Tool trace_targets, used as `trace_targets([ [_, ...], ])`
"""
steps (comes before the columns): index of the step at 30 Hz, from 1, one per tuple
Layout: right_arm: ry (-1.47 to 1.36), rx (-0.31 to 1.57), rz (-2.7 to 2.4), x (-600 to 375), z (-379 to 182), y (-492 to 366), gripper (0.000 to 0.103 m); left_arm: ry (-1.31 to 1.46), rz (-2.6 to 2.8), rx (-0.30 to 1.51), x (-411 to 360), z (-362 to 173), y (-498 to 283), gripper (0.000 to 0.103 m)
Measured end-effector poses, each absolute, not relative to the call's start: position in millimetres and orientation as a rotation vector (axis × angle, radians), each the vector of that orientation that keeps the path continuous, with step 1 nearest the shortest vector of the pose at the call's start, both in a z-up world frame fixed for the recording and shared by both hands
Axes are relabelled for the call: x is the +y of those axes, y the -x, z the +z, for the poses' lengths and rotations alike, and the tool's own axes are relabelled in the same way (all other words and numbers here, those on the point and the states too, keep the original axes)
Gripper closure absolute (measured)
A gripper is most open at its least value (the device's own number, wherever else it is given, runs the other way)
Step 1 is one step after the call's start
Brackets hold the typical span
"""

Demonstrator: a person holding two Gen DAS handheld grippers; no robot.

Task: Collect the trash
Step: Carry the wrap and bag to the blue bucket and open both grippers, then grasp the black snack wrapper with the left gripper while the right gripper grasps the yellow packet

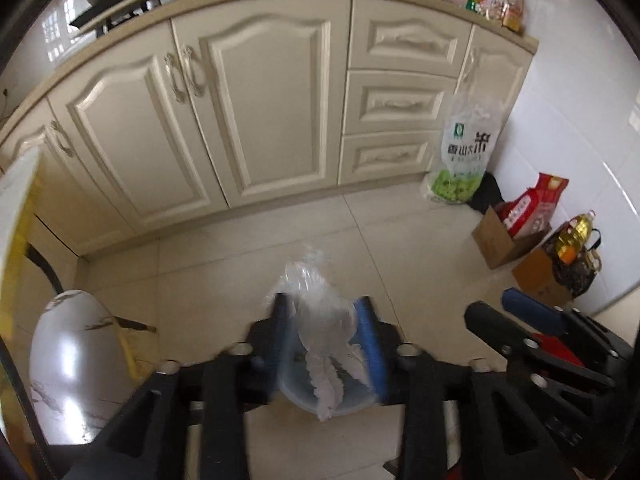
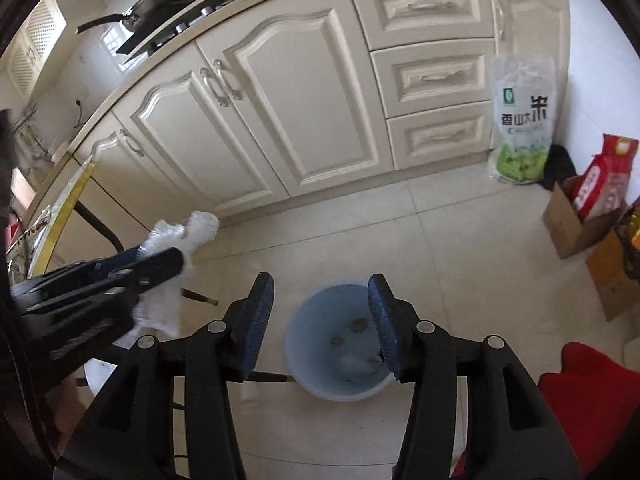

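A crumpled clear plastic bag [image 1: 320, 316] hangs between the fingers of my left gripper [image 1: 326, 320], right above a light blue bin [image 1: 294, 394] on the floor. The jaws stand apart and the bag sits loosely between the blue pads. In the right wrist view the same bag [image 2: 196, 228] sticks out past the left gripper [image 2: 160, 256]. My right gripper [image 2: 320, 312] is open and empty over the bin [image 2: 298, 364], which holds a few scraps. In the left wrist view the right gripper [image 1: 494, 304] is at the right.
Cream cabinets [image 1: 260, 120] run along the back. A rice bag [image 1: 464, 148], cardboard boxes [image 1: 496, 240] and an oil bottle [image 1: 576, 236] stand at the right wall. A round marble-topped seat [image 1: 76, 356] is at the left. A red sleeve [image 2: 580, 404] shows low right.
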State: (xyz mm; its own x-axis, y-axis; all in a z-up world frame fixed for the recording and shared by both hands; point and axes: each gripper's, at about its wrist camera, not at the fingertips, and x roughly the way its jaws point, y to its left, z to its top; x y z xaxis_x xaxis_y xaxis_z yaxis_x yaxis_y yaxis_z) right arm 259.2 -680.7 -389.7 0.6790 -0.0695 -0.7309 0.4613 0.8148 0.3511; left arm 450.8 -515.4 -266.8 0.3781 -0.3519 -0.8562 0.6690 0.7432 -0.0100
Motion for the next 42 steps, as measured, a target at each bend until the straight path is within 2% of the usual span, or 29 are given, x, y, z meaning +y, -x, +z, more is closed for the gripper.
trace_targets([
  [1,-0.552,0.773,-0.317,-682.2,-389.1,-259.4,0.055,-0.367,-0.672,0.985,-522.2,-269.1,-456.1,0.049],
  [6,-0.562,0.765,-0.316,-685.9,-381.2,-254.8,0.055,-0.377,-0.657,0.955,-527.7,-267.4,-452.3,0.042],
  [17,-0.508,0.687,-0.279,-646.1,-314.4,-242.5,0.049,-0.347,-0.603,0.806,-455.4,-197.1,-373.5,0.041],
  [24,-0.408,0.575,-0.236,-574.6,-233.5,-226.7,0.036,-0.233,-0.554,0.682,-339.2,-126.2,-306.2,0.039],
  [30,-0.313,0.516,-0.147,-489.4,-184.5,-230.5,0.026,-0.139,-0.455,0.61,-216.4,-88.7,-268.8,0.022],
  [37,-0.207,0.523,-0.002,-379.4,-167.6,-271.3,0.024,-0.095,-0.276,0.573,-88.5,-82.1,-237.6,0.011],
  [42,-0.142,0.564,0.109,-314.4,-184.3,-312.0,0.023,-0.061,-0.129,0.594,-24.5,-99.2,-232.3,0.01],
])
